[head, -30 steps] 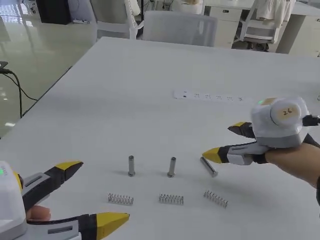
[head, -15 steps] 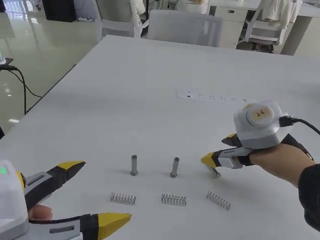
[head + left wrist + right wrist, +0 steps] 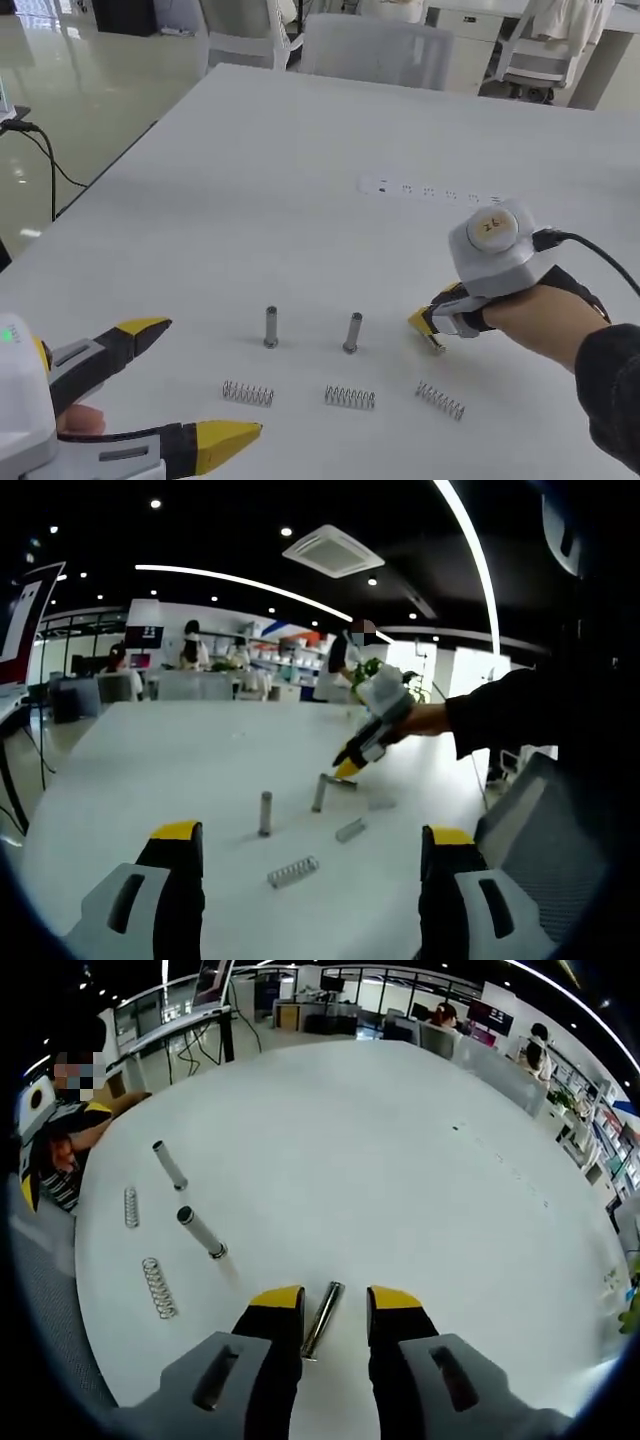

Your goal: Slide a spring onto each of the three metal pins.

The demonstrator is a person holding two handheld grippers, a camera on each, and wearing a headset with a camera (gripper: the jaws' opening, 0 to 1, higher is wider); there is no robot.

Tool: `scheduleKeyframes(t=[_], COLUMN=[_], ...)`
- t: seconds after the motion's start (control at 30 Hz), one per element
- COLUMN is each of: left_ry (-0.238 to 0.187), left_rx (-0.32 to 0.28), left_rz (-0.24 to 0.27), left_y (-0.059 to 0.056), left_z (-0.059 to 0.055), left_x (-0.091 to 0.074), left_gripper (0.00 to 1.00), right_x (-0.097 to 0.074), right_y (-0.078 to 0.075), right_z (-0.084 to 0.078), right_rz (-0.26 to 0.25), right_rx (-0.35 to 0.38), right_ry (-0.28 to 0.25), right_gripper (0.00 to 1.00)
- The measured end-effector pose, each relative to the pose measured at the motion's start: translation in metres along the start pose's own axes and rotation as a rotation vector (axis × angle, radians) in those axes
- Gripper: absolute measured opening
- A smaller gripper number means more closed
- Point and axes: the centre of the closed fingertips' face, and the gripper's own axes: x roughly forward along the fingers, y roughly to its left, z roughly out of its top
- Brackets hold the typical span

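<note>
Three short silver metal pins and three grey coiled-wire springs rest on the white tabletop [image 3: 300, 180]. The left pin [image 3: 270, 327] and the middle pin [image 3: 353, 332] stand upright, long axes vertical. The third pin [image 3: 318, 1328] lies flat at 3 o'clock of them. In the right gripper view its long axis runs from 1 to 7 o'clock, along the jaws.

The left spring [image 3: 248, 393], middle spring [image 3: 349, 398] and right spring [image 3: 440, 401] lie flat, each at 6 o'clock of a pin. Their axes run 9 to 3 o'clock, the right spring's nearer 10 to 4.

The right gripper [image 3: 425, 322] straddles the third pin, jaws narrowly parted and not clamped. The left gripper [image 3: 195, 383], at 7 o'clock, is spread wide and holds nothing. A white power strip [image 3: 420, 190] lies toward 12 o'clock.
</note>
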Motion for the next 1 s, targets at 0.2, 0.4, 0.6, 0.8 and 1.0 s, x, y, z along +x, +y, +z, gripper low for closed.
scheduleKeyframes(t=[0.2,0.4,0.6,0.8,1.0], left_ry=[0.002,0.0,0.001,0.003,0.005], left_rx=[0.0,-0.003,-0.007,-0.009,-0.01], left_rz=[-0.002,0.004,0.008,0.01,0.015], left_y=[0.0,0.002,0.004,0.005,0.007], left_z=[-0.001,-0.001,-0.002,-0.002,-0.003], left_x=[0.001,-0.001,-0.001,-0.002,-0.002], left_gripper=[0.86,0.86,0.86,0.86,0.86], right_x=[0.006,0.01,0.014,0.017,0.019], right_y=[0.004,0.002,0.001,0.0,0.001], right_z=[-0.001,-0.003,-0.008,-0.01,-0.011], right_rz=[0.007,-0.004,-0.006,-0.006,-0.003], right_rx=[0.012,0.031,0.044,0.058,0.1], right_ry=[0.027,0.052,0.079,0.096,0.104], right_gripper=[0.17,0.11,0.1,0.09,0.07])
